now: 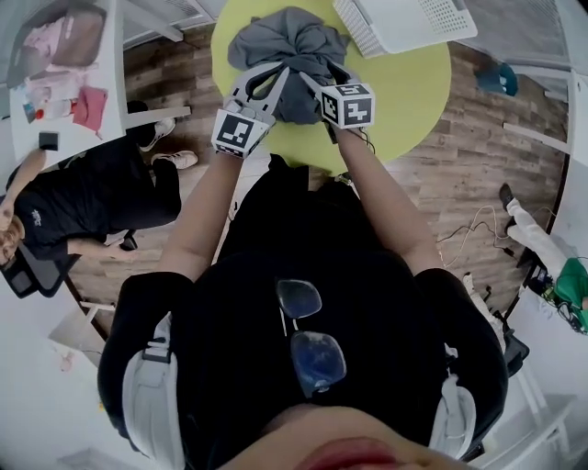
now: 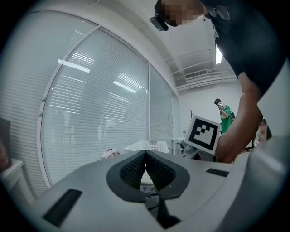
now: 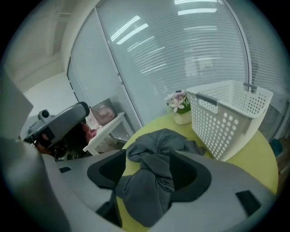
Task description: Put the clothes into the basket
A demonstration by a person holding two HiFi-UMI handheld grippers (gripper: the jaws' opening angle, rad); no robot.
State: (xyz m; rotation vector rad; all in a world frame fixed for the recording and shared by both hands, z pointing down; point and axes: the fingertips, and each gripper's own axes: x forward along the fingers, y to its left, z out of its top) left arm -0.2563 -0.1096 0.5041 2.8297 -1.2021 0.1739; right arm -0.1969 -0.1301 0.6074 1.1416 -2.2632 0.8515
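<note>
Right gripper view: grey garment (image 3: 154,190) lies between parted right tongs (image 3: 147,159); left tongs (image 2: 146,155) pinch it.

Both arms stretched forward side by side, left gripper (image 1: 264,81) jaws pinched on the grey garment (image 1: 289,41), right gripper (image 1: 315,84) tilted down, jaws apart around it

Round yellow-green table (image 1: 413,101) at top centre, standing on a wood-plank floor (image 1: 478,156). A crumpled grey garment (image 1: 285,41) lies on it, with a white perforated basket (image 1: 404,23) just beside it, to the right. The left gripper (image 1: 274,78) and right gripper (image 1: 314,84) both meet the garment's near edge, marker cubes towards the camera. Left side: seated person in black (image 1: 101,197) and a white side table (image 1: 64,73) carrying pink items. Far right: person in green (image 1: 574,280).
</note>
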